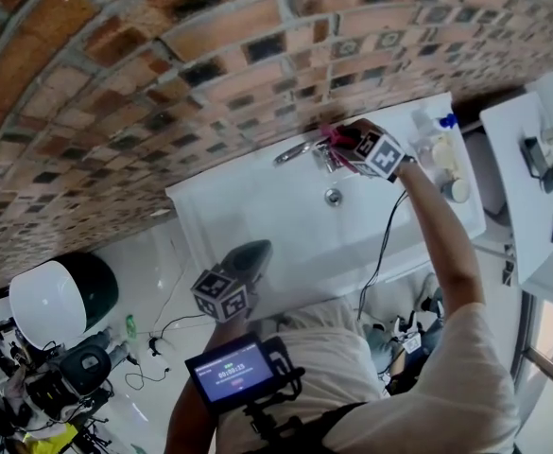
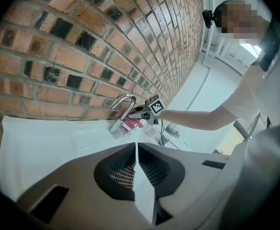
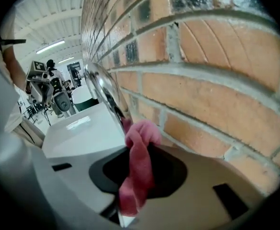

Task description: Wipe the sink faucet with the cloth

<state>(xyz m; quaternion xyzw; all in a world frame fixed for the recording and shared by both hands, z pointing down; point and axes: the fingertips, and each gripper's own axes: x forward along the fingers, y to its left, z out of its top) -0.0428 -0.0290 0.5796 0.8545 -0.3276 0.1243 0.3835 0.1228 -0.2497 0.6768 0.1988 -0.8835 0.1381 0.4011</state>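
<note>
— Two grippers to place. First, the right gripper (image 1: 344, 147): where against the cloth (image 3: 139, 163)?

— Clamped on it. Pinched between both jaws, with a bunched fold poking out past the tips and a strip trailing back down the slot.

— And pressed to what?

— Touching the faucet (image 3: 103, 87), low on the curved spout, close by the brick wall (image 3: 207, 95). Held out at arm's length over the back rim of the sink (image 1: 257, 220), going by the head view.

— Look of the cloth?

— Pink, soft, with a towel-like nap. Crumpled into a rounded knot at the top, narrower below. From farther off, only a pink scrap between spout and jaws.

— Faucet itself?

— Shiny chrome, arched like a gooseneck, mounted at the wall side of the white basin, with the drain (image 1: 333, 197) just in front.

— And the left gripper (image 2: 136, 146)?

— Jaws together, nothing between them. Held low, well apart from the faucet, near the front edge of the sink, pointed toward the spout.

— Anything else on the basin?

— Just a few small containers (image 1: 443, 149) at the right end, beside the right gripper.
</note>
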